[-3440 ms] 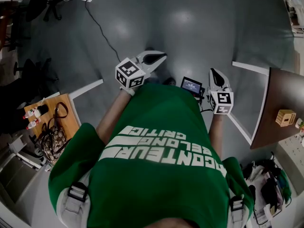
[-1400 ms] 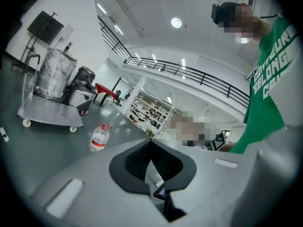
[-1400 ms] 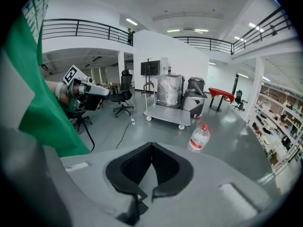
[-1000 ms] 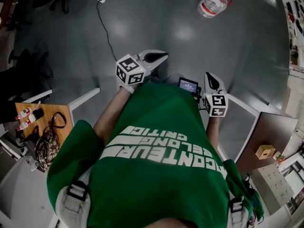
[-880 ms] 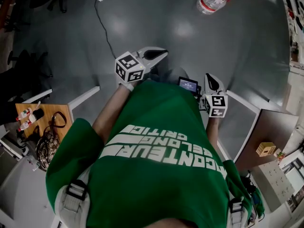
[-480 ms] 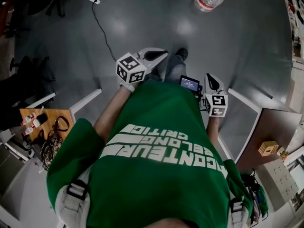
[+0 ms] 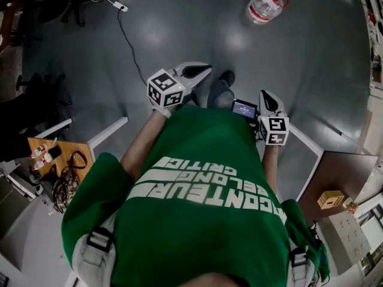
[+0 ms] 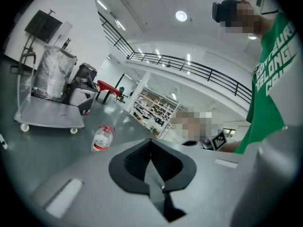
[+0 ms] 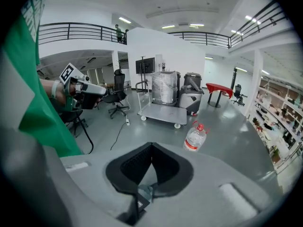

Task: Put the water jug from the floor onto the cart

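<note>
Green shirt (image 7: 203,208) fills the near part of the head view. The left gripper (image 7: 202,70) and right gripper (image 7: 266,94) are held out ahead of it. Both are empty, each pair of jaws closed tip to tip with nothing between them.

Floor (image 7: 179,23): grey, smooth and glossy, with ceiling lights reflected in it. A black cable (image 7: 128,37) trails across it to a white power strip (image 7: 119,6). A wooden table (image 7: 72,151) with a bag on it stands at the left, and a dark brown table (image 7: 344,172) at the right.

Water jug (image 7: 263,6): clear, with a red cap and a red label band. It stands upright on the floor, well ahead of both grippers.

Beyond it is the cart (image 9: 163,112), a low grey platform on castors. The jug is near the cart's corner but apart from it. A plastic-wrapped load (image 9: 163,88) stands on the cart deck.

Far room: a red table (image 9: 220,88), stocked shelves (image 8: 156,110), white walls, and a mezzanine railing (image 8: 189,65) overhead.
</note>
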`<state>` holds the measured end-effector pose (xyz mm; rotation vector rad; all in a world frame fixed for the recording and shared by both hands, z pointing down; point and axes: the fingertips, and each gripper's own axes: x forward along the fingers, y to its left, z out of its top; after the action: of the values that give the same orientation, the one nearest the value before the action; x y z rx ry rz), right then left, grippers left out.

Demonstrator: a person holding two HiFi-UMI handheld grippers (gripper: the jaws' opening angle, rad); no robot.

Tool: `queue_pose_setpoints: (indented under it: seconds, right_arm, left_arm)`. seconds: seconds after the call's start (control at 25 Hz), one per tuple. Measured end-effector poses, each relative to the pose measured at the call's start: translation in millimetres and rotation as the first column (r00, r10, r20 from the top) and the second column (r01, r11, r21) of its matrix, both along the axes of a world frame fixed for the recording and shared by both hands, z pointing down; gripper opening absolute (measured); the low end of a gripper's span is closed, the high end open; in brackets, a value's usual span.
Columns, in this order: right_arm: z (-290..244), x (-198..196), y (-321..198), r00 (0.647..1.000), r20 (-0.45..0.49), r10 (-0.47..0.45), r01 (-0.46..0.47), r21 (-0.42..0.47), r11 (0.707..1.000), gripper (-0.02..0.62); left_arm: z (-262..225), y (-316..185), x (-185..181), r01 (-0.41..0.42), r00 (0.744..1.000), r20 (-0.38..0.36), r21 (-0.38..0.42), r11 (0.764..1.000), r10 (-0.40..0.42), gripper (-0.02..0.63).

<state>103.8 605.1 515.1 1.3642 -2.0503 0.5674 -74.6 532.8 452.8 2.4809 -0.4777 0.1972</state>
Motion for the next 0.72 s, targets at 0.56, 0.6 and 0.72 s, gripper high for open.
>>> queue_pose_setpoints:
  seconds: [0.56,0.6,0.72]
  right_arm:
    - [3.1,62.0,-77.3,1.0,0.012,0.016,-0.017,0.02,1.0,-0.006]
    - [3.7,67.5,-81.1,1.0,0.015,0.022,-0.023,0.022,1.0,-0.006]
    - [6.0,84.8,-92.4,0.999,0.018,0.034,-0.034,0.022,0.999,-0.006]
  left_arm:
    - [2.7,-65.7,49.0,0.013,1.0,0.022,-0.005,1.0,-0.012,0.005]
    - [3.4,-68.6,52.7,0.012,1.0,0.026,-0.006,1.0,-0.011,0.005]
    - [3.9,-77.7,64.7,0.014,0.999,0.03,-0.01,1.0,-0.014,0.005]
